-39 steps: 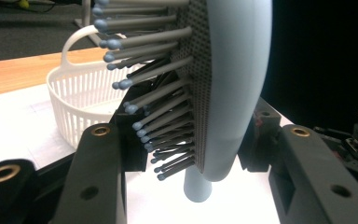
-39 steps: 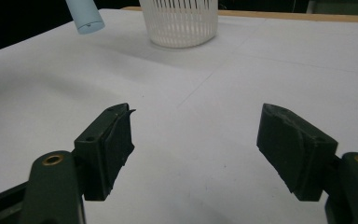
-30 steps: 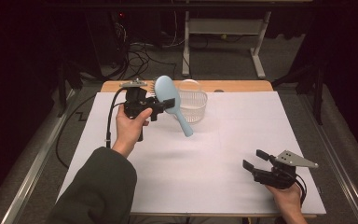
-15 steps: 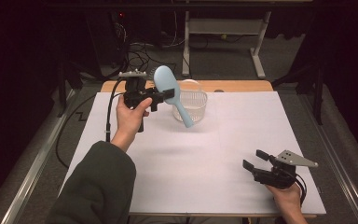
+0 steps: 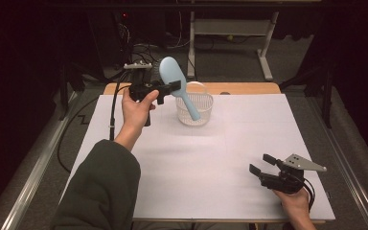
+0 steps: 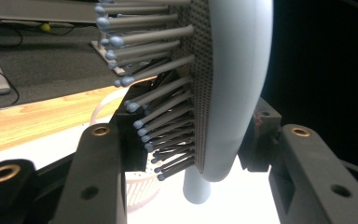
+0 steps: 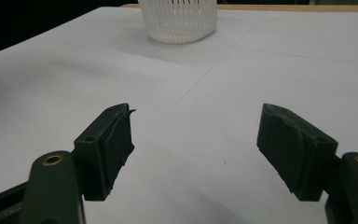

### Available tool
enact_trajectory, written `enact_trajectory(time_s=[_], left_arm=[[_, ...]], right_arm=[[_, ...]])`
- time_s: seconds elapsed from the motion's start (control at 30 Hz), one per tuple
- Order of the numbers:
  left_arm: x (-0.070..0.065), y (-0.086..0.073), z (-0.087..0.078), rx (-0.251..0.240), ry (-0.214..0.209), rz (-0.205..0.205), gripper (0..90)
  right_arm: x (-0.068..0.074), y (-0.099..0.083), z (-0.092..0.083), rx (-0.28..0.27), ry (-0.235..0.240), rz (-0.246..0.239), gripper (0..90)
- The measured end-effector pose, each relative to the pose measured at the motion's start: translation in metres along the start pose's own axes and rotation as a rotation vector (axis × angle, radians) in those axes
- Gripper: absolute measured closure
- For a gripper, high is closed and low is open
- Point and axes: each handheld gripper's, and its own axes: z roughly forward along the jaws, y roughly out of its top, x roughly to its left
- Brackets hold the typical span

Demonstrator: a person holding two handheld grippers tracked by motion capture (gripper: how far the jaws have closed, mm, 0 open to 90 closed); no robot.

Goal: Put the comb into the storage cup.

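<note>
White table cover [image 5: 211, 167], dark room; left tool [image 5: 170, 91] clamps hairbrush [image 5: 175, 76], right tool [image 5: 263, 165] spread apart.

overhead light is brightening the white paper-covered surface [image 5: 230, 158] while surroundings are staying dark; soft shadows are falling, close bristles are blurring.

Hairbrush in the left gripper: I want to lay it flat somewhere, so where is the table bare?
Bare white table runs from the basket down to the near edge, between the left sleeve and the right gripper. The far right, beside the basket, is free too. The hairbrush and left gripper crowd the basket's left.
</note>
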Motion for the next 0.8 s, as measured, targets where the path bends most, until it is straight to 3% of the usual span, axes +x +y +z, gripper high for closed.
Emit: enact_trajectory(time_s=[0.27,0.6,0.8], left_arm=[[0.005,0.006,0.008,-0.021,0.018,-0.026,53.5],[0.009,0.011,0.017,-0.033,0.066,-0.014,53.5],[0.011,0.014,0.023,-0.052,0.073,-0.031,53.5]], right_arm=[[0.000,0.000,0.000,0.000,-0.001,-0.001,27.3],[0.000,0.000,0.000,0.000,0.001,0.000,27.3],[0.000,0.000,0.000,0.004,0.001,-0.006,27.5]])
